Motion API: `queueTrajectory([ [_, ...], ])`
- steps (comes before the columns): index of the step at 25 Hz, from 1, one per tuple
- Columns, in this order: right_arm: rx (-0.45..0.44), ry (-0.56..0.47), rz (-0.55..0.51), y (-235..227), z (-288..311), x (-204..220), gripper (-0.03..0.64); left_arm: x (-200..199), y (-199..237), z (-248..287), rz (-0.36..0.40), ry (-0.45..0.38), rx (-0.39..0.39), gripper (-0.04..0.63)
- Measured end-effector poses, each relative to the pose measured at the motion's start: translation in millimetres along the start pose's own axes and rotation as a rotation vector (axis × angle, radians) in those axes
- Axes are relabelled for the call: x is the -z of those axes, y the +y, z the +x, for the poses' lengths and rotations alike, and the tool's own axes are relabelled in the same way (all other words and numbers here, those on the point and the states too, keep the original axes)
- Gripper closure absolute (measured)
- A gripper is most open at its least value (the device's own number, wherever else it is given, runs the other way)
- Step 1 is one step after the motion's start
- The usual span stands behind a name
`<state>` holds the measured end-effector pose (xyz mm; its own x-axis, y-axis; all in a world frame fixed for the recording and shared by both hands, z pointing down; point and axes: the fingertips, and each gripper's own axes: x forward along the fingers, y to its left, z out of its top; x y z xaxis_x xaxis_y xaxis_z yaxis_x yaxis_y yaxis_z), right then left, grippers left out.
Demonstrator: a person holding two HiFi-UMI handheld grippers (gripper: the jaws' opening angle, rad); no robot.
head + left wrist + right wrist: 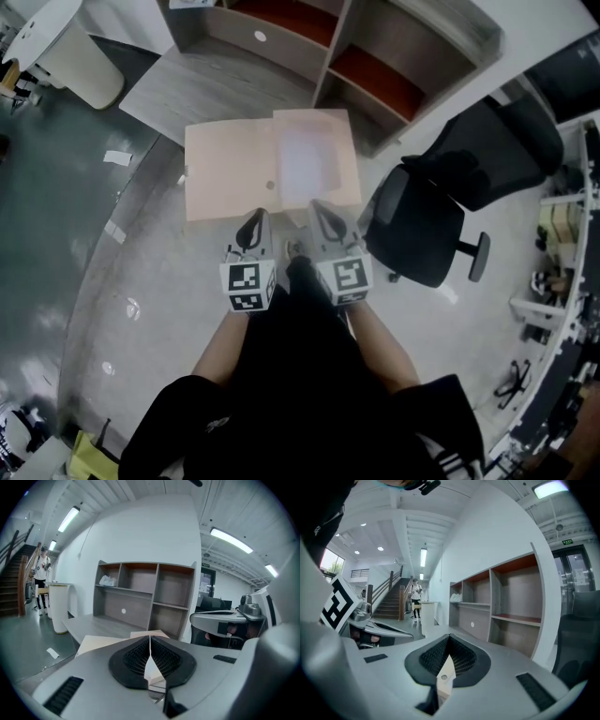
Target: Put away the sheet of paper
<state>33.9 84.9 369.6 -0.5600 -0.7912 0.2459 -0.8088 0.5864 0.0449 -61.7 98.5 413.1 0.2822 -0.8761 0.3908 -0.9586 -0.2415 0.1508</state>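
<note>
Left claw (252,225): my jaws are clamped together on the near edge of the beige folder (230,173), centre frame.
Right claw (324,217): pinched on that same edge, so the folder hangs level between both.
Sheet of paper (302,161): seemingly the pale patch on the folder's right half.
Shelf unit (375,66): upper frame, the likely destination.

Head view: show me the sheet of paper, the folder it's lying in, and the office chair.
sheet of paper (302,164): head view, its white middle.
folder (230,169): head view, bare left flap.
office chair (417,234): head view, black upholstery.
</note>
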Motion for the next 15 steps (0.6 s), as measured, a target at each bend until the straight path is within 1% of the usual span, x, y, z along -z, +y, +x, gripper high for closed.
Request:
queueTrajectory([
  [3, -0.006, -0.017, -0.025, 6.0, -12.3, -8.2, 0.600, -9.5, -4.4, -13.1, 0.030, -0.024, -0.011, 0.546],
  [5, -0.010, -0.029, -0.022, 5.1, -16.4, -16.7, 0.600, -18.3, -4.4, -17.9, 0.040, -0.043, -0.026, 0.546],
  [9, -0.015, -0.064, -0.014, -6.1, -26.9, -35.1, 0.600, -31.4, -13.9, -20.5, 0.043, -0.077, -0.044, 0.546],
  [15, -0.033, -0.092, -0.011, -29.9, -43.1, -43.9, 0.600, -49.1, -45.9, -22.3, 0.047, -0.122, -0.065, 0.546],
])
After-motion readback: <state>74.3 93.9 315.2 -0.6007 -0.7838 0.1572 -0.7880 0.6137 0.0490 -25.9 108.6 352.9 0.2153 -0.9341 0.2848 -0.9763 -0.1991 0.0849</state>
